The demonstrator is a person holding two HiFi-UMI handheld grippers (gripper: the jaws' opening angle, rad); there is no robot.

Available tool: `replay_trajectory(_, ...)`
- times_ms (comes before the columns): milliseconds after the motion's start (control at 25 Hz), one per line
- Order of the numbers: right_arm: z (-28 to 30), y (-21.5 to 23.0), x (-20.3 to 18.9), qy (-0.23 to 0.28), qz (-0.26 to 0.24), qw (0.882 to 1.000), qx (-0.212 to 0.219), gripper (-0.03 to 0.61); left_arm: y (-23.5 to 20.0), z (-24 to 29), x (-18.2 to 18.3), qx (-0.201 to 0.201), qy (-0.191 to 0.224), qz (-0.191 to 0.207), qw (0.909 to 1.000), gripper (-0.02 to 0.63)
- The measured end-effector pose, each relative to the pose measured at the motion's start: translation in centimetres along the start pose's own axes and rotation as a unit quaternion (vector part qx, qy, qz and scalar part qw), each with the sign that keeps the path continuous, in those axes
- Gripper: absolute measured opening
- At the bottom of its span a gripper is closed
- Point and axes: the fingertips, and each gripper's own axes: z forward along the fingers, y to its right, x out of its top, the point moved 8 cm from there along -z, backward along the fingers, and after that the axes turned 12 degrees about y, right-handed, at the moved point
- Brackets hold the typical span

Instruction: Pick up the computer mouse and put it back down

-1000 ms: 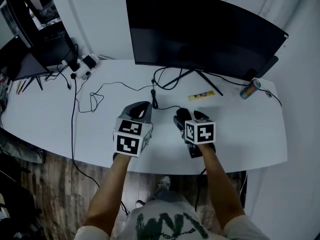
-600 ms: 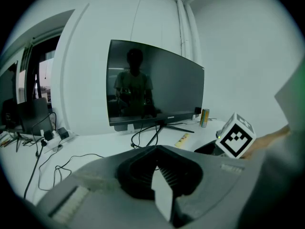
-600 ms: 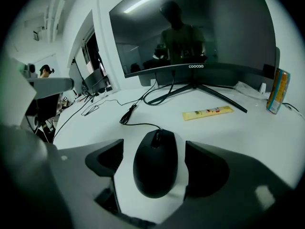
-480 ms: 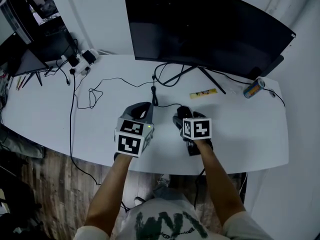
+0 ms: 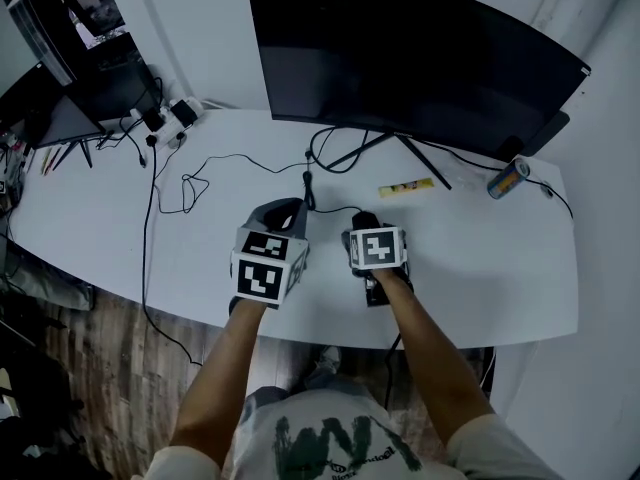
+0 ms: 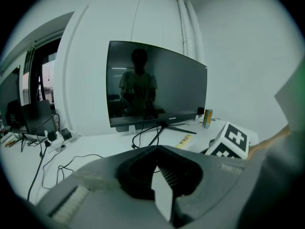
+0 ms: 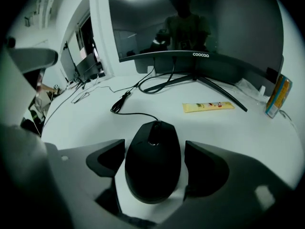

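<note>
Shifted forward, right claw [image 7: 155, 161] straddles the mouse [image 7: 152, 175], jaws apart; left claw [image 6: 157, 175] closed, empty; monitor [image 7: 205, 23] reads coocaa.

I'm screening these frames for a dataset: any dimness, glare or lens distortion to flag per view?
Head view: dim with a bluish cast; the monitor screen is black, no glare. Left gripper view: fisheye bending inside a dark round border; the screen shows reflections. Right gripper view: same bending; a bright streak on the screen; the computer mouse between the open right tongs reads clearly.
</note>
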Motion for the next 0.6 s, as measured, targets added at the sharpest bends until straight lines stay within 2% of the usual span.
replay_trajectory(120, 0.3, -0.4, 0.5, 0.015, -0.011, 1.0, 0.009, 0.387, 0.2, -0.2, 0.4, 0.001, 0.002, 0.002, 1.0, 0.003)
replay_trajectory(240, 0.2, 0.0, 0.4, -0.007, -0.018, 1.0, -0.006, 0.385, 0.4, -0.4, 0.7, -0.002, 0.0, 0.006, 1.0, 0.004)
replay_trajectory(400, 0.2, 0.0, 0.5, -0.004, -0.015, 1.0, -0.011, 0.39, -0.1, -0.4, 1.2, -0.002, 0.008, 0.009, 0.9999, 0.003)
replay_trajectory(600, -0.1, 0.0, 0.5, -0.002, -0.008, 1.0, -0.026, 0.345, -0.4, 0.1, 1.3, -0.029, 0.008, 0.004, 0.9996, 0.004)
